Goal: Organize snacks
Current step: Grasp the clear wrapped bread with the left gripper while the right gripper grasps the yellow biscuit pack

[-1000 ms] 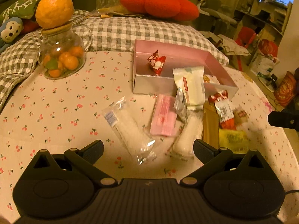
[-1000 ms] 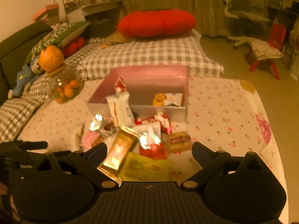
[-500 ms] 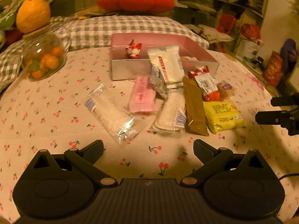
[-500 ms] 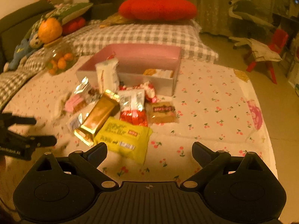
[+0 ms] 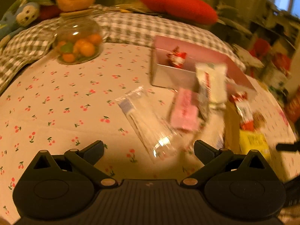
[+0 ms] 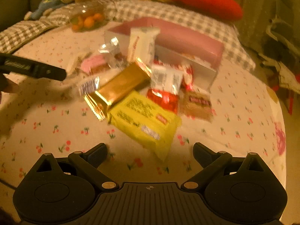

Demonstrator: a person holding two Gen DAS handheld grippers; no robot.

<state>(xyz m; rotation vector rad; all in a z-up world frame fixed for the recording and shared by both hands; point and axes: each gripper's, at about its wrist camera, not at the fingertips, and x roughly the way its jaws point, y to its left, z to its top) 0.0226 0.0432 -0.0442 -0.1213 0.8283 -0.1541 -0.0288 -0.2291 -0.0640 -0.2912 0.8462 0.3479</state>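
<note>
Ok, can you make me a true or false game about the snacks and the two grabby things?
1. Both hand-held grippers, left and right, are open. True.
2. The pink box is full of snacks. False: most snacks lie on the cloth outside it.
3. The yellow packet lies nearest the right hand-held gripper. True.
4. The glass jar holds chocolates. False: it holds small orange fruits.

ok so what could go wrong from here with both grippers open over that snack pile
The open left gripper is nearest the clear plastic packet, which looks thin and slippery and may slide rather than lift. The open right gripper faces the yellow flat packet, tucked under the gold foil bar; pulling it may drag the bar.
</note>
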